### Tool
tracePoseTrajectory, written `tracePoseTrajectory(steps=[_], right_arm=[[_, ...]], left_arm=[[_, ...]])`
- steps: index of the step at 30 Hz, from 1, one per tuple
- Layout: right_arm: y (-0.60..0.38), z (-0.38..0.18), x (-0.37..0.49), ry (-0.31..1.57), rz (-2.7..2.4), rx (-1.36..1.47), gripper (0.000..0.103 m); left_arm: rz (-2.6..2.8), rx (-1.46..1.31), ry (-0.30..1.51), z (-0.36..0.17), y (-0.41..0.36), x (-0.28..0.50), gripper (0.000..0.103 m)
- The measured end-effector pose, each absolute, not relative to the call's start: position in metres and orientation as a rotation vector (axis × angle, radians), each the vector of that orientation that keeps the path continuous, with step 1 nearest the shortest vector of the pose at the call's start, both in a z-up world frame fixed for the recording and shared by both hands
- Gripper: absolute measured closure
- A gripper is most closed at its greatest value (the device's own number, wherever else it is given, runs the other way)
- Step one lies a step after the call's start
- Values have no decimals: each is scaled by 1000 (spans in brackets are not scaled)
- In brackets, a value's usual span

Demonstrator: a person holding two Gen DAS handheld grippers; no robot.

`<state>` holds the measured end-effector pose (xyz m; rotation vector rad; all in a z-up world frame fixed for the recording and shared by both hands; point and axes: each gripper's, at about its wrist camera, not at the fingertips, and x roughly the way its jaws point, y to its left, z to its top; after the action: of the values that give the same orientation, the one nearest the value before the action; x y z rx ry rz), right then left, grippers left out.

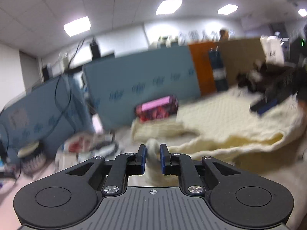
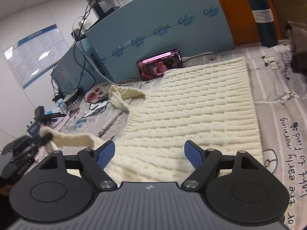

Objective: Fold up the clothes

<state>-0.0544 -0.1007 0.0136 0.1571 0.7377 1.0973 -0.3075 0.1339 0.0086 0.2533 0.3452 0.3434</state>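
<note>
A cream cable-knit sweater [image 2: 191, 105] lies flat on a printed cloth [image 2: 278, 126]. Its near sleeve [image 2: 76, 140] is lifted off to the left, and my left gripper [image 2: 47, 137] is shut on the sleeve's end. In the left wrist view the cream knit [image 1: 153, 153] is pinched between that gripper's [image 1: 153, 149] blue pads. The far sleeve [image 2: 122, 94] lies crumpled by the collar. My right gripper [image 2: 149, 153] stands open just over the sweater's near edge, with nothing gripped. It shows blurred at the right in the left wrist view [image 1: 268, 103].
A lit phone [image 2: 161, 63] leans on the blue foam boards [image 2: 163, 19] behind the sweater. Cables [image 2: 84, 61] and a round brush [image 2: 72, 97] sit at the left. A dark teal roll [image 2: 262, 13] stands at the back right. A zip pull [image 2: 285, 97] lies right of the sweater.
</note>
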Motion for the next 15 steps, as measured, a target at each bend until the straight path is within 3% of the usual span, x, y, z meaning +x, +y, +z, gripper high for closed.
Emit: tracePoseTrajectory(steps=[5, 7, 9, 15], right_arm=[[-77, 21, -55, 747, 1160, 129, 25], [-62, 26, -56, 744, 1195, 128, 25], [-47, 30, -56, 753, 1240, 159, 25], [-7, 26, -61, 870, 1316, 275, 25]], left_arm=[[531, 99, 356, -4, 154, -342, 82], [593, -28, 311, 6, 160, -356, 74], [559, -231, 253, 14, 165, -369, 57], [364, -660, 226, 5, 168, -371, 43]])
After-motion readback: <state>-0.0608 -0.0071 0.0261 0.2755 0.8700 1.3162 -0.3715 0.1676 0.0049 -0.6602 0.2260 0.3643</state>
